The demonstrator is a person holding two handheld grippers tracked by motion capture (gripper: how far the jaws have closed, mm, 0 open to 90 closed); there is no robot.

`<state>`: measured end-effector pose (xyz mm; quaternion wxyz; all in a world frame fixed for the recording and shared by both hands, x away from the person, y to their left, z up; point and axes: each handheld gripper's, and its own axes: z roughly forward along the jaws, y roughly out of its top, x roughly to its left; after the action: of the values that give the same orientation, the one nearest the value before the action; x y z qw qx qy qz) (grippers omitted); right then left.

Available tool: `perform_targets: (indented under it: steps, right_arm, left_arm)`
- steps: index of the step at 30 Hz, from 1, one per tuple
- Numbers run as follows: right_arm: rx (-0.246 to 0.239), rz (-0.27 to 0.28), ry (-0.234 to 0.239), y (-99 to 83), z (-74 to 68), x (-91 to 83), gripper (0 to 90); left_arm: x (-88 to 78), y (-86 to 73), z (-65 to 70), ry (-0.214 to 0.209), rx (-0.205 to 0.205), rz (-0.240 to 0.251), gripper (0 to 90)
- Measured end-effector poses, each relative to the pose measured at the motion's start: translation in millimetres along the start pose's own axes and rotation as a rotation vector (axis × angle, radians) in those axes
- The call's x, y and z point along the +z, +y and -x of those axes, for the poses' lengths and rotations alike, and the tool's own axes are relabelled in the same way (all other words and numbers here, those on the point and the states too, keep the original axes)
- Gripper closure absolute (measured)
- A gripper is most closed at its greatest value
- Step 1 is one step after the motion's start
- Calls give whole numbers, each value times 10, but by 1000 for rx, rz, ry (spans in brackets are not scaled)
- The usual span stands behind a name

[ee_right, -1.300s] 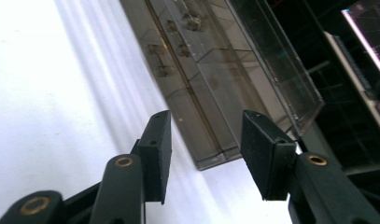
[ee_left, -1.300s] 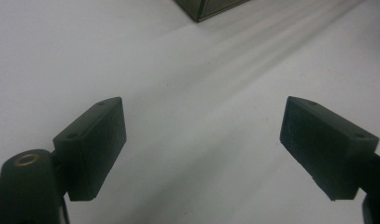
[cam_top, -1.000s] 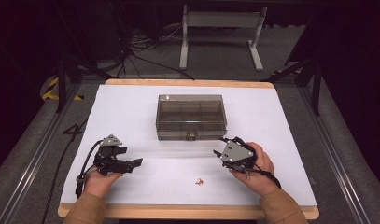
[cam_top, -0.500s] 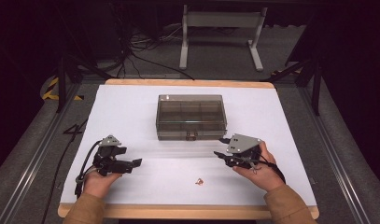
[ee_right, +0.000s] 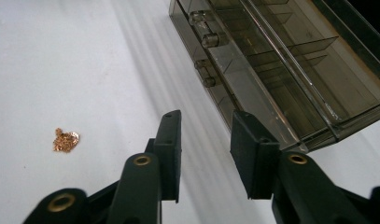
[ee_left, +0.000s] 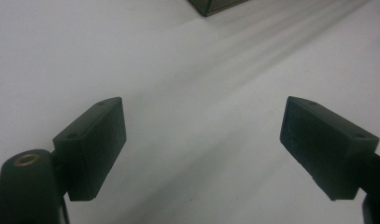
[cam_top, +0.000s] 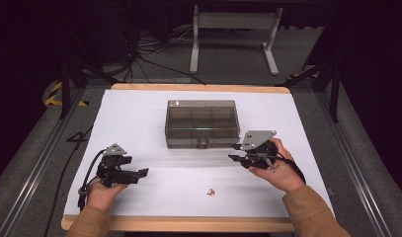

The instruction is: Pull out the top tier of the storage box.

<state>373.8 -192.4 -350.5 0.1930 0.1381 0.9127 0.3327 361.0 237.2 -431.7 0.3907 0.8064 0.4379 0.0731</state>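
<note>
Item: smoky clear plastic box [cam_top: 202, 122], lid down, divided inside into compartments, set at the middle of the white desk [cam_top: 139, 108]. Long axis runs across the desk, left to right in the high view. A small latch [cam_top: 202, 144] sits at the middle of the near long wall, facing the person.

Item: small gold-coloured heap, seemingly a fine chain [cam_top: 210, 192], lying loose on the desk nearer the person than the box, well apart from it and slightly right of centre. In the right gripper view the chain [ee_right: 66, 140] lies off to the left of the jaws, the box [ee_right: 290, 70] ahead and to the right.

Item: right tongs [cam_top: 236, 152], held in the right hand [cam_top: 277, 170], hanging just off the near right corner of the box, tips pointing toward the desk's middle. Jaws stand narrow, having just been closing, with nothing between them; the right tongs [ee_right: 204, 154] show bare desk in the gap.

Item: left tongs [cam_top: 141, 172], held in the left hand [cam_top: 102, 193], low at the near left, well apart from box and chain. Jaws wide, holding nothing; the left tongs [ee_left: 201, 149] show bare desk between.

Governing relation: the right tongs are the nearer to both box and chain. The latch lies to their left along the near wall; the chain lies back toward the person and to the left. Judged, either reach falls to the right hand.
</note>
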Motion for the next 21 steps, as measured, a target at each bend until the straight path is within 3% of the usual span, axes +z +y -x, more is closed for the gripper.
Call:
perform_targets:
  steps: [21]
  right_arm:
    - [4,-77,18,247,392,49,687]
  left_arm:
    - [-2,-5,-25,-3,-5,4,151]
